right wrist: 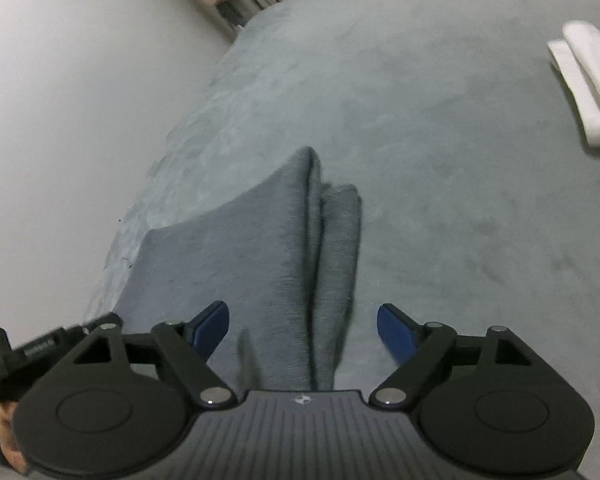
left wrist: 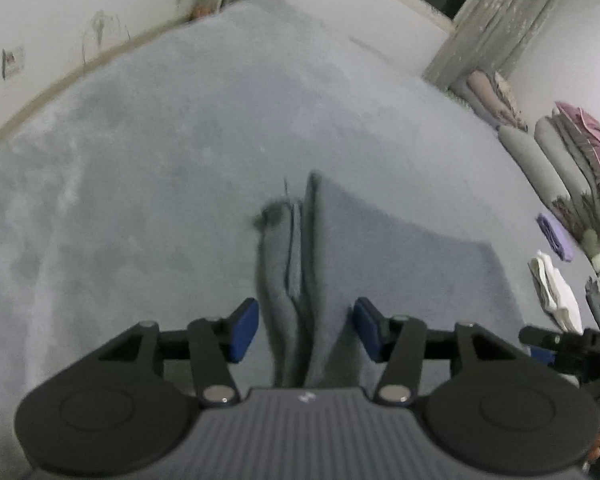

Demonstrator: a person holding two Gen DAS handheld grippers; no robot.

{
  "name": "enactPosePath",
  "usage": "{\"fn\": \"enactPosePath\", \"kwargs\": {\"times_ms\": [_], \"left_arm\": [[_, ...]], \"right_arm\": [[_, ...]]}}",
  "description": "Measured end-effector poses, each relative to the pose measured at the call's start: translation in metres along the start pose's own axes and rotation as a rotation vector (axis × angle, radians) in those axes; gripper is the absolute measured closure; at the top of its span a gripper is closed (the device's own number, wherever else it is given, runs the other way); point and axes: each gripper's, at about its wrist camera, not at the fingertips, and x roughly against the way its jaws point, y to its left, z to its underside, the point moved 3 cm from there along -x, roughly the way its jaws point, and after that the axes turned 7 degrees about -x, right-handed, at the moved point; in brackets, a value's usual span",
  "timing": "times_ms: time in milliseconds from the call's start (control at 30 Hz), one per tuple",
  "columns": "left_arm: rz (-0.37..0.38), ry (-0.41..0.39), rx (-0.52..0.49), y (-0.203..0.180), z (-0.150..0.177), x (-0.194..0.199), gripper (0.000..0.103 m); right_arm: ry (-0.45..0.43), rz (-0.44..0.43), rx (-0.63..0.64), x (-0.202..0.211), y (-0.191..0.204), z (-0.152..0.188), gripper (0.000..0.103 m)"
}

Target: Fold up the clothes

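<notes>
Both views blurred. We lose the grey garment (left wrist: 400, 264) near edge under each gripper body. White cloth (right wrist: 588, 88) cut by the right frame edge. Pile by the wall (left wrist: 572, 176) too soft to identify items.

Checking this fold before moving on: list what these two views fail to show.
- Grey garment: its near end is hidden under the left tool body in the left wrist view, and under the right tool in the right wrist view.
- White cloth: cut off by the right edge, right wrist view.
- Laundry pile: blurred, left wrist view.
</notes>
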Motion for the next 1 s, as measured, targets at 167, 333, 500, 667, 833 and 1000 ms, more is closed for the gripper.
{"fn": "enactPosePath", "kwargs": {"times_ms": [167,333,500,667,833,1000], "left_arm": [[0.013,0.006,-0.032,-0.012,0.003,-0.006,0.047],[0.011,0.008,-0.033,-0.020,0.006,-0.012,0.050],[-0.007,-0.002,-0.059,-0.025,0.009,-0.016,0.071],[-0.038,-0.017,-0.100,-0.035,0.011,-0.014,0.079],[-0.076,-0.053,-0.156,-0.047,0.013,-0.003,0.083],[-0.081,-0.112,-0.189,-0.062,0.008,0.013,0.085]], "right_arm": [[-0.002,0.007,0.021,-0.009,0.008,0.002,0.020],[-0.015,0.052,0.089,-0.017,0.016,0.008,0.025],[-0.019,0.058,0.092,-0.024,0.020,0.008,0.041],[-0.036,0.055,0.073,-0.028,0.022,0.006,0.063],[-0.092,0.120,0.200,-0.035,0.047,0.012,0.079],[-0.159,0.161,0.336,-0.025,0.069,0.012,0.082]]}}
